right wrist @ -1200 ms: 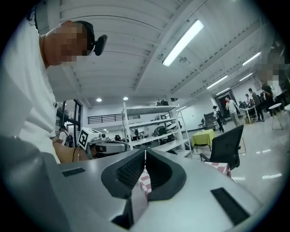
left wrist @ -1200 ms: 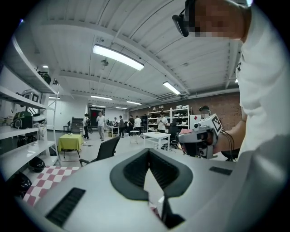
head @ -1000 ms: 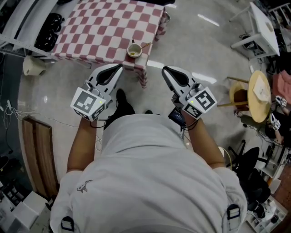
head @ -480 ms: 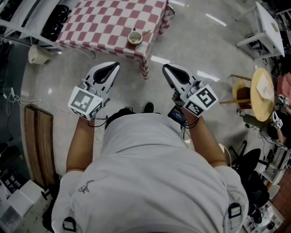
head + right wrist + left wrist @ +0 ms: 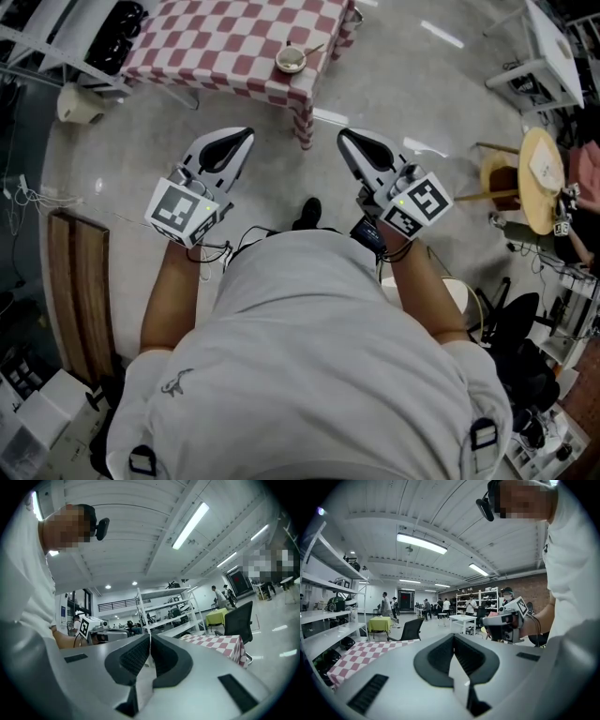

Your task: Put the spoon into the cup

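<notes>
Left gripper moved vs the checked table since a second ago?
Yes. The left gripper has backed away from the red-and-white checked table: its tips were at the table's near edge, now floor lies between.

open concrete floor (image 5: 394, 84) ahead — only the checkered table (image 5: 216, 42), cup (image 5: 291, 59) at its corner, blocks the upper left; wooden slats (image 5: 80, 300) flank the left, a round stool (image 5: 539, 183) the right.
</notes>
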The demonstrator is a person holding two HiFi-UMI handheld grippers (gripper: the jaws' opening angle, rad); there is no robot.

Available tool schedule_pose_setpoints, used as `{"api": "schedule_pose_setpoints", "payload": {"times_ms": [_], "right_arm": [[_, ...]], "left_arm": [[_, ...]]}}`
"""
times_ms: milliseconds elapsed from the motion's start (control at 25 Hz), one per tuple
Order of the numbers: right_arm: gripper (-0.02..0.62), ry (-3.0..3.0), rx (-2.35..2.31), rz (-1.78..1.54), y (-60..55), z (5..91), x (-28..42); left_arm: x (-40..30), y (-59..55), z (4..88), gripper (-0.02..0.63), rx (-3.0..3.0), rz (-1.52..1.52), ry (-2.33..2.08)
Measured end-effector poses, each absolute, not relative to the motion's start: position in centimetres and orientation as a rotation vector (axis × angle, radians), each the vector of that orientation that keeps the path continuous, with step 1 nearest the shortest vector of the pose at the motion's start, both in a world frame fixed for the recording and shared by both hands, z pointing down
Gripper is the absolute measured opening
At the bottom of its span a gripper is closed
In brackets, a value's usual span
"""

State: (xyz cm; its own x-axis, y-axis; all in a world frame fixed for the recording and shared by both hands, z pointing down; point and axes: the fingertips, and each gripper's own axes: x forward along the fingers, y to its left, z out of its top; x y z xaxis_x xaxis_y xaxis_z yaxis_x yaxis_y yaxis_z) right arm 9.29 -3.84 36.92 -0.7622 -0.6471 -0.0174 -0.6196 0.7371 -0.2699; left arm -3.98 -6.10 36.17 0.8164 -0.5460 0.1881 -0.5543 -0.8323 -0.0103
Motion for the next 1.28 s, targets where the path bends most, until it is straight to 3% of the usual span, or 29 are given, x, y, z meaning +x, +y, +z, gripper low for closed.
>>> {"api": "schedule_pose_setpoints", "payload": {"times_ms": [560,1280], "right_arm": [[0.035,2.845,-1.173,-0.277,6.1,36.3,2.6],[0.033,2.837,-1.316,-0.258,15.2,37.4,0.6]], "left_arm": [[-11.3,4.1,36.3,0.014,2.987,0.270,-0.844],[-16.1,12.1,37.1,0.014,2.939,0.194,-0.895]]}}
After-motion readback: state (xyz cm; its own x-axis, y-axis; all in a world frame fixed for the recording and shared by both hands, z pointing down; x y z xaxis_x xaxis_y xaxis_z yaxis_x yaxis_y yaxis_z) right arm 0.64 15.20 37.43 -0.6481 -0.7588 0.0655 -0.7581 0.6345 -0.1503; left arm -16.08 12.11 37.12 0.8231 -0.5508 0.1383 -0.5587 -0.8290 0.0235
